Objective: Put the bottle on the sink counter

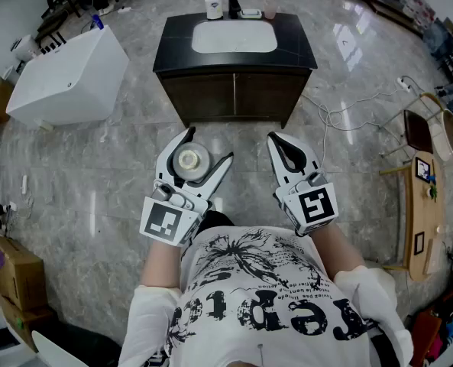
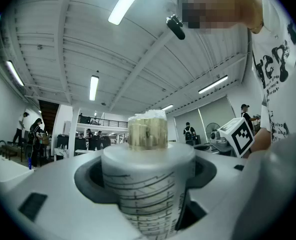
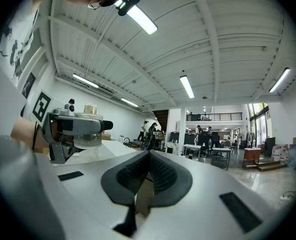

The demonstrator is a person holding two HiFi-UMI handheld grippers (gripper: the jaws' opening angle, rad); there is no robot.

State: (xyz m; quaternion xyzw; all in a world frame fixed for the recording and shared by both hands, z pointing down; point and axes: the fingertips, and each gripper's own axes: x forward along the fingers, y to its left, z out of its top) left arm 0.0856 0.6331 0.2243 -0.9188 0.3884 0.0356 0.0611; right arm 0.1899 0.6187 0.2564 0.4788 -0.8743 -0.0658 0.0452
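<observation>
- Bottle [image 1: 189, 160] sits between the jaws of my left gripper [image 1: 208, 147], which stand wide apart and pinch its round body from both sides.
- From the head view I look down on its cap, so I judge that its long axis is upright, cap on top. The left gripper view agrees: the printed body [image 2: 145, 184] rises between the pads, with the gold cap [image 2: 147, 131] above.
- My right gripper [image 1: 279, 142] hangs at 3 o'clock from the bottle, a little apart. Its jaws are pressed together and hold nothing; the right gripper view shows the pads [image 3: 148, 171] touching.
- The sink counter [image 1: 173, 40] lies at 12 o'clock from the bottle, well apart, with bare floor between.
- The dark top has free places at 9 and 3 o'clock of the white basin [image 1: 234, 37]. A soap dispenser [image 1: 213, 4] and other small things stand at the basin's 12 o'clock edge.
- The left gripper is nearer to the counter's left part, so I think it must carry the bottle straight forward, still upright, and set it down there.
</observation>
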